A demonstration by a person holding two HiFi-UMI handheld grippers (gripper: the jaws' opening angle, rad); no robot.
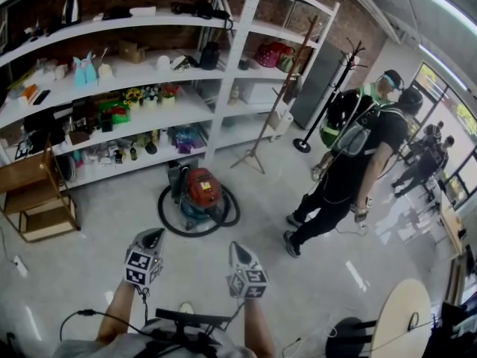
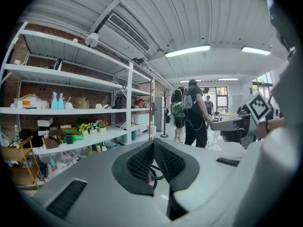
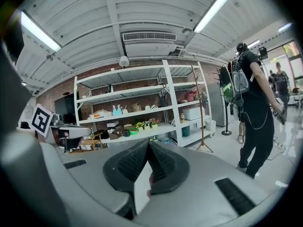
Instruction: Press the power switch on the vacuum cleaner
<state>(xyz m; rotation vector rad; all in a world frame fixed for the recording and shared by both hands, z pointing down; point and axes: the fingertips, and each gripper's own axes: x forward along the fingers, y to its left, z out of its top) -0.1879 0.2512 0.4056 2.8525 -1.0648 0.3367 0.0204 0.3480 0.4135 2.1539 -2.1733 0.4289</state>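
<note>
The vacuum cleaner [image 1: 202, 193], a red-topped canister on a teal base with a black hose coiled round it, stands on the floor before the shelves. Its power switch is too small to make out. Both grippers are held low, a good step short of it. My left gripper [image 1: 153, 236] points at it from the near left, jaws closed tip to tip [image 2: 154, 142] with nothing held. My right gripper [image 1: 236, 247] is beside it on the right, jaws also together [image 3: 147, 144] and empty. The gripper views look over the jaws at the room, so the vacuum is mostly hidden there.
White shelving [image 1: 216, 73] full of small goods runs along the brick back wall. A wooden chair [image 1: 41, 196] stands at left, a wooden tripod [image 1: 262, 129] and coat stand [image 1: 328, 95] at right. Two people with backpacks [image 1: 350, 155] walk at right. A round table [image 1: 402, 315] is at near right.
</note>
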